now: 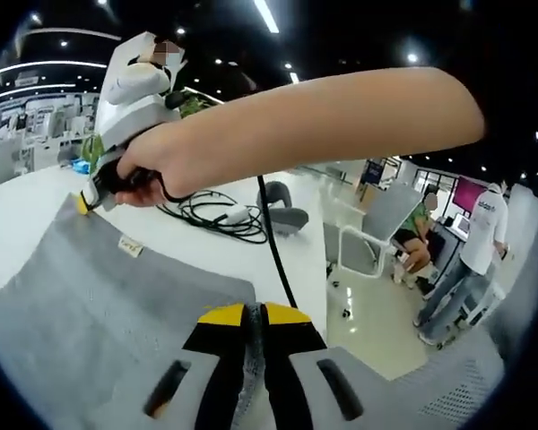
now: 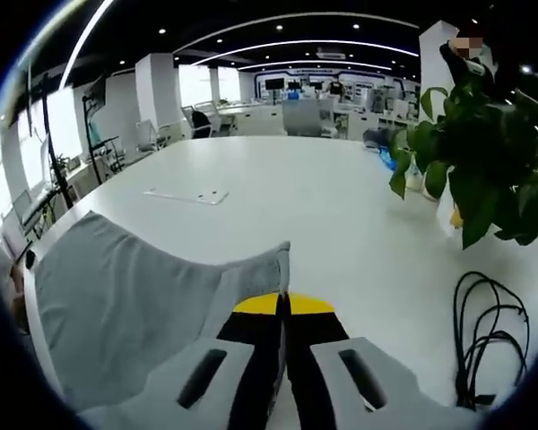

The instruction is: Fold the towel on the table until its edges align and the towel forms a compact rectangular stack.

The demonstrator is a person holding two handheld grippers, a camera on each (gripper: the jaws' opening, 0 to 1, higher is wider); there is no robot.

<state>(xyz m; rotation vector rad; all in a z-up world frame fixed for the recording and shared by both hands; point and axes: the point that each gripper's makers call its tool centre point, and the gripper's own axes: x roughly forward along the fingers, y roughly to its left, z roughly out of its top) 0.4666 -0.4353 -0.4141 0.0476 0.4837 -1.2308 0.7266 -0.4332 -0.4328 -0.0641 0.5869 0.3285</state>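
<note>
Left gripper (image 1: 262, 313) jaws pinching grey towel (image 1: 90, 305) — table (image 1: 224, 255)

One grey towel (image 1: 90, 305); two grippers, left (image 1: 262, 315), right (image 2: 282, 305); one white table (image 2: 341, 215); one potted plant (image 2: 475, 170); one black cable coil (image 2: 489, 336).

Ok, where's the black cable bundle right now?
In the right gripper view the black cable bundle lies on the white table at lower right, below the green plant; in the left gripper view it sits beyond the towel.
</note>
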